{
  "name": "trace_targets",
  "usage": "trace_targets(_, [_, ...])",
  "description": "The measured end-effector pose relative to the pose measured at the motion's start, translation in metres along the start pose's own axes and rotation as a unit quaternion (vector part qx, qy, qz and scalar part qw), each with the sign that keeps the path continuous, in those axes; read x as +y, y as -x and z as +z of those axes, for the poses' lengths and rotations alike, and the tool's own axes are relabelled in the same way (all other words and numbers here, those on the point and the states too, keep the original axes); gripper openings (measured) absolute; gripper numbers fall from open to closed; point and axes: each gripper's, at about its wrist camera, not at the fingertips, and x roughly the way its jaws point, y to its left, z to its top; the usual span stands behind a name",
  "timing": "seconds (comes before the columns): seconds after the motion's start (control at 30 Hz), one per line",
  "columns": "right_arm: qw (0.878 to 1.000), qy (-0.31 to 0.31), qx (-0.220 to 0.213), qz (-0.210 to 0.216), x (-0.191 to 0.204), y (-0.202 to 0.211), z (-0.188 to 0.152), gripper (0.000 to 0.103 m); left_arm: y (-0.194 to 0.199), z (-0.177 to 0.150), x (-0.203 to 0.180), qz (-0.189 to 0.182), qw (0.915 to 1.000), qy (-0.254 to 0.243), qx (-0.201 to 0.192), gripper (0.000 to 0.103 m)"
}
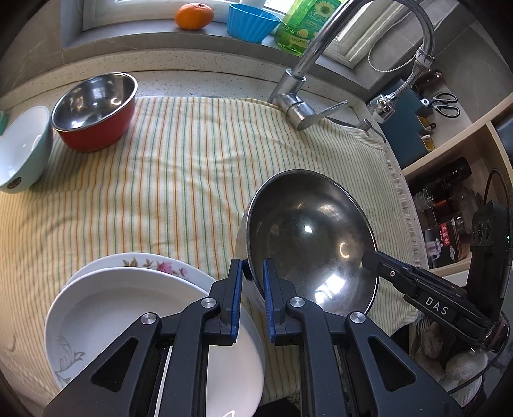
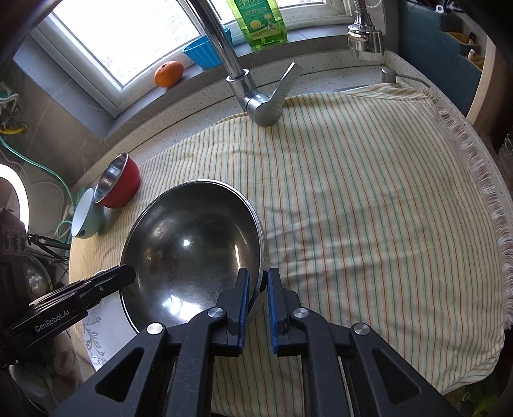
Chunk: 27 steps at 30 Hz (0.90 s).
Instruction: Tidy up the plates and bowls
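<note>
A large steel bowl point(image 1: 307, 237) is held over the striped cloth point(image 1: 166, 179) by both grippers. My left gripper point(image 1: 251, 272) is shut on its left rim. My right gripper point(image 2: 257, 282) is shut on its right rim and also shows in the left wrist view point(image 1: 368, 256). The bowl fills the middle of the right wrist view point(image 2: 192, 250). Two stacked white plates point(image 1: 128, 304) lie at the near left; the lower one has a flower print. A red bowl with a steel inside point(image 1: 96, 110) and a pale blue bowl point(image 1: 22, 150) stand at the far left.
A chrome faucet point(image 1: 307, 80) rises at the cloth's far edge. On the windowsill are an orange point(image 1: 194, 15), a blue cup point(image 1: 251, 22) and a green soap bottle point(image 1: 301, 25). Shelves with bottles point(image 1: 449, 205) are at the right.
</note>
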Motion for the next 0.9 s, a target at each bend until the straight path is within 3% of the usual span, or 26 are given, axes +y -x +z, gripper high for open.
trace_targets(0.9, [1.000, -0.012, 0.010, -0.003, -0.011, 0.006, -0.019, 0.010, -0.007, -0.015, -0.006, -0.006, 0.9997, -0.014, 0.019, 0.011])
